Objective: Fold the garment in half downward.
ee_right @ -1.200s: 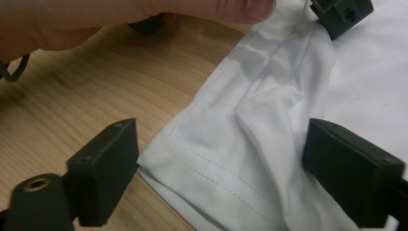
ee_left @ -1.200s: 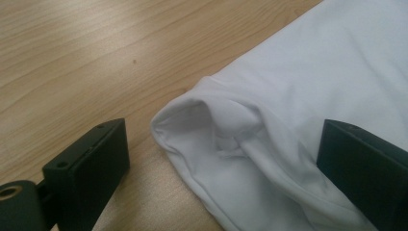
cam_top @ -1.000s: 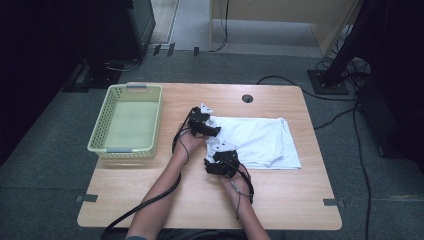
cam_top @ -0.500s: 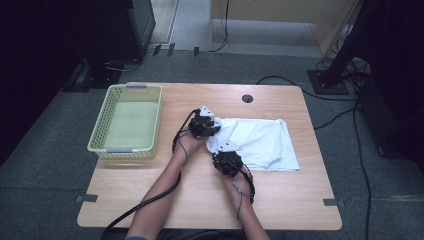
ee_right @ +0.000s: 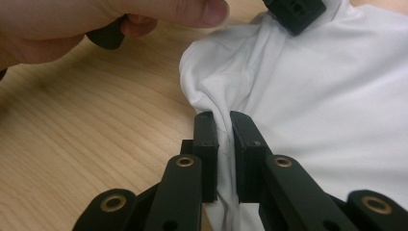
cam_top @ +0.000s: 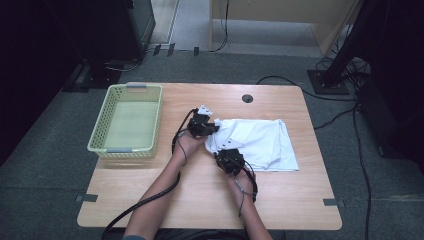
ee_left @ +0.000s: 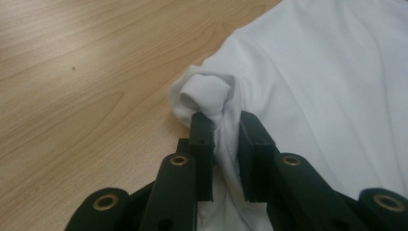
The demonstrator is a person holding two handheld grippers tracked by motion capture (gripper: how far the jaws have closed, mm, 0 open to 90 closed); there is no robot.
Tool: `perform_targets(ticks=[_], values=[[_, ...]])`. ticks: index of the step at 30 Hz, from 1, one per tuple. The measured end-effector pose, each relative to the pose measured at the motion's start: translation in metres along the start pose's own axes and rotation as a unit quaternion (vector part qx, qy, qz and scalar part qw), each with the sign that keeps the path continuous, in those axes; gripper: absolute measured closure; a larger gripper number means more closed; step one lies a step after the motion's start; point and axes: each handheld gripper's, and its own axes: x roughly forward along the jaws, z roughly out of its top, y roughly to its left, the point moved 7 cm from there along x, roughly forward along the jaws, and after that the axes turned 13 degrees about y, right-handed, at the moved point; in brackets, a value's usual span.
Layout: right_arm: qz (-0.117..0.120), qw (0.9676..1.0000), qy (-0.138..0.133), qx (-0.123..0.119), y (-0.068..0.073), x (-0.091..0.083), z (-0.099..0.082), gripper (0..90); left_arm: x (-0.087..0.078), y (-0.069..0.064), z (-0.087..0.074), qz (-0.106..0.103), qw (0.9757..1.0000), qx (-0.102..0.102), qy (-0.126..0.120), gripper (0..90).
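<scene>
Both tongs, left [ee_left: 226, 122] and right [ee_right: 223, 120], just closed onto white cloth [cam_top: 260, 142] beside green basket [cam_top: 127, 120].

You see a wooden bench [cam_top: 280, 210] on grey carpet [cam_top: 45, 190], cables [cam_top: 345, 112] trailing right, dark cabinet [cam_top: 100, 30] behind, pale wooden furniture [cam_top: 280, 22] at back.
</scene>
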Motion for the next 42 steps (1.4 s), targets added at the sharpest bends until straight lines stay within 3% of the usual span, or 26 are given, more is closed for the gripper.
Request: perform_targets(ticks=[9, 22, 30, 36, 42], values=[[0.021, 0.9995, -0.02, -0.012, 0.011, -0.019, 0.008, 83.3, -0.024, -0.003, 0.002, -0.02, 0.9996, -0.019, -0.012, 81.1], [0.065, 0.996, -0.056, -0.024, 0.031, -0.05, 0.023, 83.1, -0.064, -0.009, 0.004, -0.003, 0.9998, -0.004, -0.018, 81.1], [0.048, 0.9977, -0.045, -0.019, 0.012, -0.055, 0.009, 83.1, -0.049, -0.025, 0.014, -0.007, 0.9998, 0.017, -0.01, 81.1], [0.039, 0.9986, -0.036, -0.004, -0.004, -0.056, -0.003, 83.2, -0.031, -0.04, 0.023, -0.023, 0.9992, 0.031, -0.01, 81.1], [0.023, 0.9994, -0.026, 0.003, -0.016, -0.053, -0.015, 83.2, -0.014, -0.049, 0.027, -0.019, 0.9989, 0.042, -0.008, 81.1]])
